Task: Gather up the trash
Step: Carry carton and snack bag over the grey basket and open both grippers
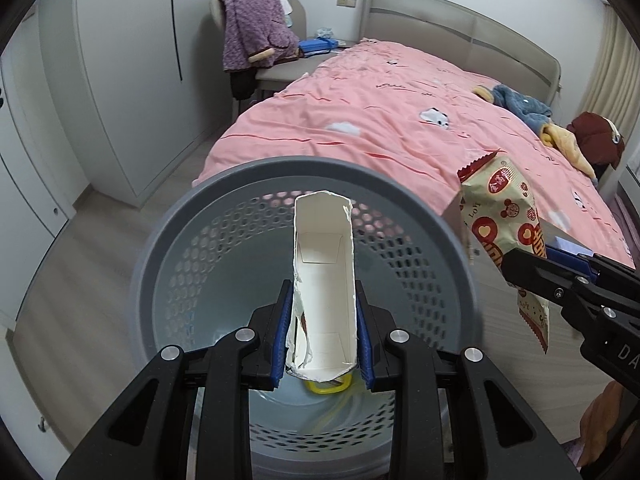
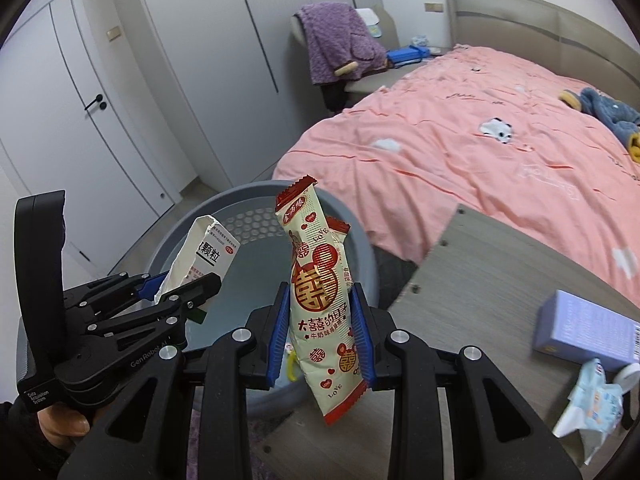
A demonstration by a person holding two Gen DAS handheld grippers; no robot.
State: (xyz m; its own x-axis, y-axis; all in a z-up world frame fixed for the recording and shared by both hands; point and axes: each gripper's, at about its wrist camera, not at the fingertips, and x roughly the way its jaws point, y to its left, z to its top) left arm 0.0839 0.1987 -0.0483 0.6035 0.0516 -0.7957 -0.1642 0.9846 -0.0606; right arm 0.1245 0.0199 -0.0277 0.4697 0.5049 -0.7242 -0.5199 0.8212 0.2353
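Note:
My left gripper (image 1: 323, 328) is shut on a torn white medicine box (image 1: 325, 280) and holds it over the open grey perforated trash bin (image 1: 168, 248). A yellow item (image 1: 328, 387) lies at the bin's bottom. My right gripper (image 2: 320, 332) is shut on a cream and red snack wrapper (image 2: 320, 304) and holds it upright beside the bin's (image 2: 352, 236) right rim. The wrapper (image 1: 504, 224) and right gripper (image 1: 568, 280) also show at the right of the left wrist view. The left gripper (image 2: 180, 292) with the box (image 2: 204, 260) shows at the left of the right wrist view.
A bed with a pink duvet (image 1: 392, 120) stands behind the bin. A wooden table (image 2: 480, 280) at the right carries a purple box (image 2: 588, 332) and a blue-white tissue pack (image 2: 592, 404). A chair with purple clothing (image 1: 256, 28) and white wardrobes (image 1: 120, 60) stand beyond.

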